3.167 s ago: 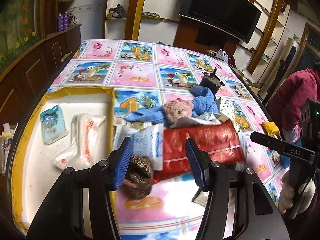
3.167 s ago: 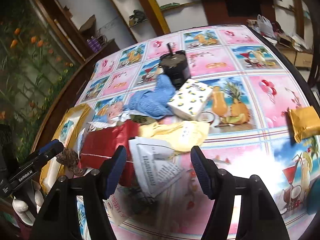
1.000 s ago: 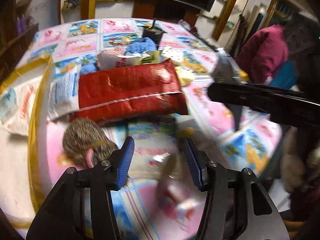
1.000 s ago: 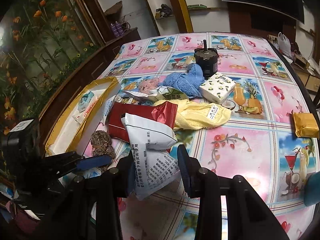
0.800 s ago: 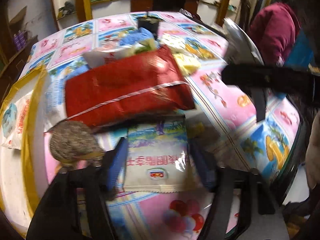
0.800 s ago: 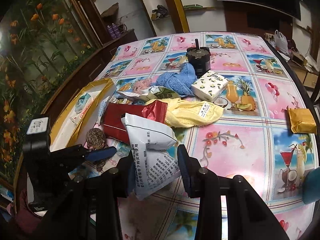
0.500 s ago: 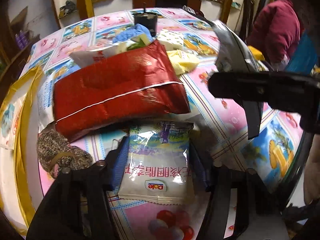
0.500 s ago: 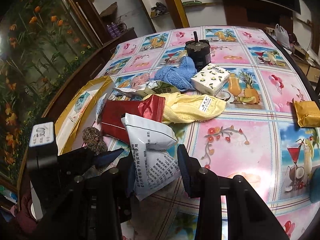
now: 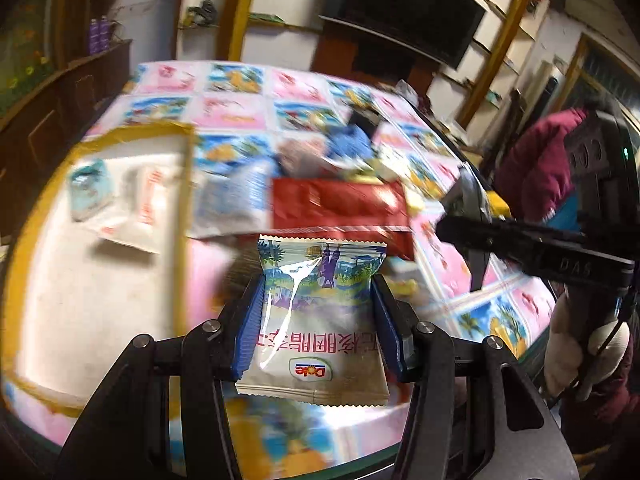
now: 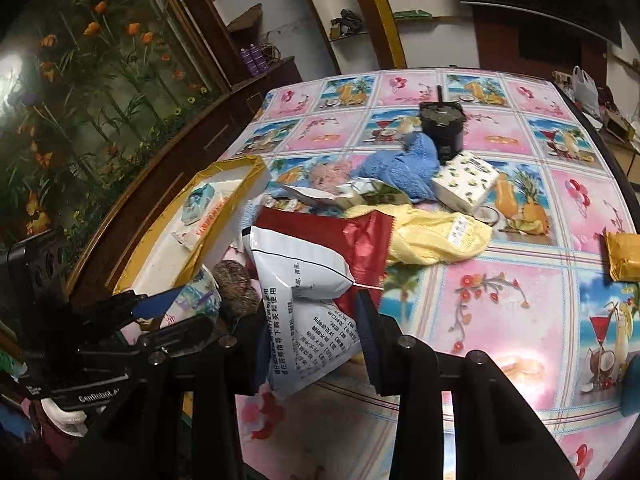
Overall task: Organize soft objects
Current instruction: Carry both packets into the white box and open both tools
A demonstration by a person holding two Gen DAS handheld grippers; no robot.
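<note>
My left gripper (image 9: 317,322) pinches Dole pouch (image 9: 318,320); right gripper (image 10: 310,344) clamps white packet (image 10: 308,300). Risk: slick film slips b4 far-left tray (image 9: 40,280).

A dark television (image 9: 404,4) hangs on the far wall between white shelves (image 9: 276,20) with yellow-brown wooden posts. A wall panel painted with orange flowers (image 10: 100,60) stands above a low wooden cabinet (image 10: 168,168). Lighting is dim.
</note>
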